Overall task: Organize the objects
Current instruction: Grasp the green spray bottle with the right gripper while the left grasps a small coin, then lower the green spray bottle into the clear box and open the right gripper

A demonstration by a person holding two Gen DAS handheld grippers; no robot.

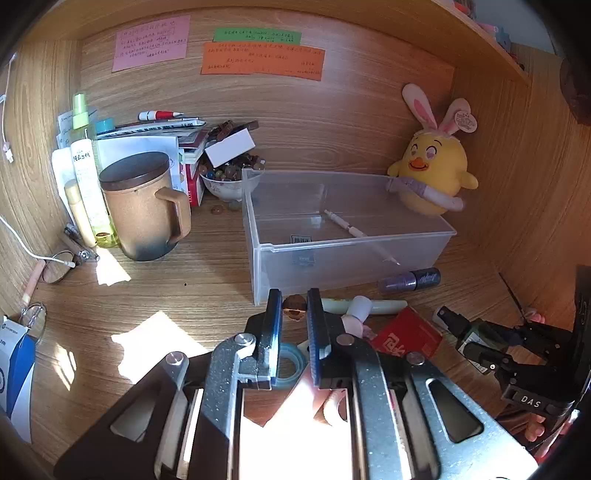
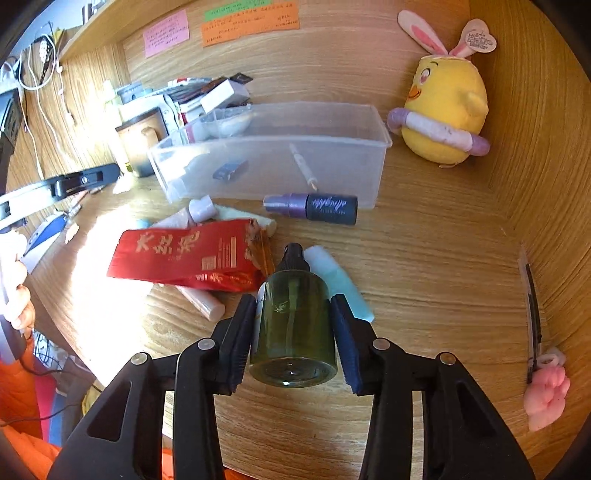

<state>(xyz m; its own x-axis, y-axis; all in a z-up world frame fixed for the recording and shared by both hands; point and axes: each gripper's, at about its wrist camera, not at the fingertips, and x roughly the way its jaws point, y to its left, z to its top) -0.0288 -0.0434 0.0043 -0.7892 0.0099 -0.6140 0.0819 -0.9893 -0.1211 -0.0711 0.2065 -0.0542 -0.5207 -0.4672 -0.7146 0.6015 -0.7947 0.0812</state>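
Green-tinted and see-through, the spray bottle (image 2: 293, 325) with its black nozzle sits between our right tongs (image 2: 293, 304); both dark pads (image 2: 343, 332) press its sides, so we have it clamped, its base toward the camera and its nozzle pointing ahead. Just beyond that nozzle lies the red packet (image 2: 184, 258), printed with large gold Chinese characters that we do not read with certainty. Further ahead rests the purple tube (image 2: 312, 206), whose dark cap carries a script word too small to make out, and right behind it stands the clear plastic bin (image 2: 273, 173) holding a white pen (image 2: 304, 168). To the right of the tongs, a teal tube (image 2: 341, 286) lies touching the bottle's shoulder.

Our left tongs (image 1: 294, 314) hover low over the wooden desk (image 1: 177, 295) with the jaws parted a little and nothing between them; a small brown round thing (image 1: 294, 304) shows in the gap past the tips, and a roll of clear tape (image 1: 291, 363) lies beneath them. From this view the right tool's body reads "DAS". Ahead and to the left stands a brown lidded mug (image 1: 144, 206). On the back wall hang pink (image 1: 151, 42), green (image 1: 256, 36) and orange (image 1: 262, 61) notes, their handwriting illegible.
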